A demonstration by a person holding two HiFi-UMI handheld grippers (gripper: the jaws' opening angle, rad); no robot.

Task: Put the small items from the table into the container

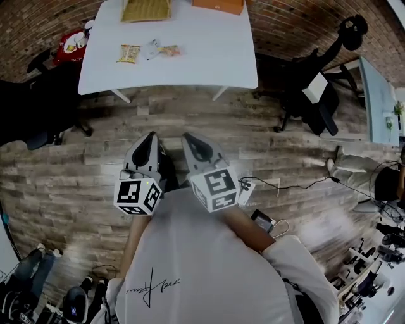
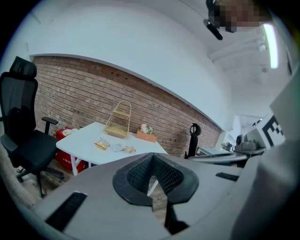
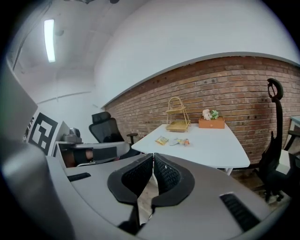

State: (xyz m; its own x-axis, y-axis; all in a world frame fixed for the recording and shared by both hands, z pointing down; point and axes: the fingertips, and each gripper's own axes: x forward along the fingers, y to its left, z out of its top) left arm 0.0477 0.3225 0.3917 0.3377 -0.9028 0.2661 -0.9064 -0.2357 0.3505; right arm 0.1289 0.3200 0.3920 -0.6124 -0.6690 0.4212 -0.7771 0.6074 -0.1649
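Hovering short of the white table, the left gripper and right gripper are pressing their jaws together, empty. Small packets, too tiny to identify, are lying on it near the edge-cropped wire basket.

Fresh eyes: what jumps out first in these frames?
The left gripper and right gripper sit side by side mid-frame in the head view, jaws shut and empty, above the wood floor. Ahead stands the white table, with small packets in a loose row and a gold wire basket at its far edge.
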